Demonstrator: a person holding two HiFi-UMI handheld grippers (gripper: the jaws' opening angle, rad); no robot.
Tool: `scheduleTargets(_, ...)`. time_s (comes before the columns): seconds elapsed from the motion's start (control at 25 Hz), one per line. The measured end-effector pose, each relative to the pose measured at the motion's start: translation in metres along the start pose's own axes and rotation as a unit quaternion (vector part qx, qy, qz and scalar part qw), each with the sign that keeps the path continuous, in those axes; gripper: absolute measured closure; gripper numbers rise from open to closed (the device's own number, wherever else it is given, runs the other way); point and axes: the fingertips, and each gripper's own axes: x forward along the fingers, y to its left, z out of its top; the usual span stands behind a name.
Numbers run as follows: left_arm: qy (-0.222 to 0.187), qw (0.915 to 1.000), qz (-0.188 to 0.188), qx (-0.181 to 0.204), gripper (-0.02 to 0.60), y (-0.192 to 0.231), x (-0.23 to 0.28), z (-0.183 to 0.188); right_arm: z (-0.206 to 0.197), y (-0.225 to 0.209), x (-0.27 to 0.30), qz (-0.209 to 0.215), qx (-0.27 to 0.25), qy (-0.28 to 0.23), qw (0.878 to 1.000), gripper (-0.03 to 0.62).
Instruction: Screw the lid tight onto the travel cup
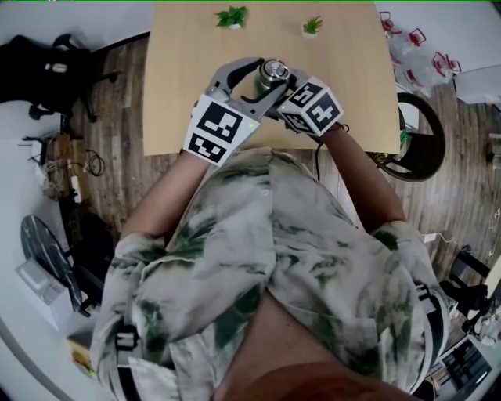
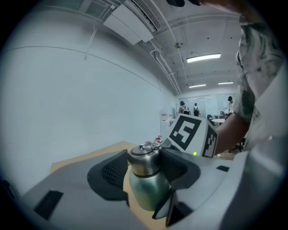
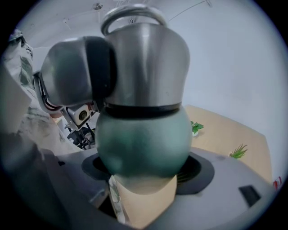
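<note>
The left gripper [image 2: 144,167] had its jaws closed narrow on the steel lid [image 3: 144,67], one dark pad on each side of it, and the right gripper view showed one of those fingers [image 3: 76,72] pressed against the lid's flank. The travel cup [image 3: 143,141] stood upright between the two grippers, over the near edge of the wooden table [image 1: 188,70] and close to the person's chest. It looked rigid throughout, a smooth rounded green body under a polished metal top. I judged it moderately heavy, hard to dent and slippery under torque. The lid was best taken on its straight sides, not by the thin ring [image 3: 132,11] on top, with the body braced at its widest bulge. The right gripper [image 3: 146,173] did that, its jaws closed on the lower belly of the cup. A dark band showed where lid met body, but the threads were hidden, so how far the lid was seated could not be told. The cup's base was covered by the jaws, and no view showed whether it rested on the table or hung above it. From the head view only the lid's top showed.
</note>
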Motion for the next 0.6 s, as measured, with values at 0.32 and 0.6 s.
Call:
scheduleTargets(0.32,-0.008,0.9981,-0.059,0.014,0.344,-0.0057,0.0001,0.0037,-0.0008,0.0007,-0.0064,0.005,-0.011,-0.001,1.0,0.2)
scheduleTargets(0.6,-0.012,0.9897,-0.14,0.03,0.344,-0.008,-0.0012,0.0031,-0.002,0.0034,-0.0099,0.018,-0.029,0.0,0.999,0.2)
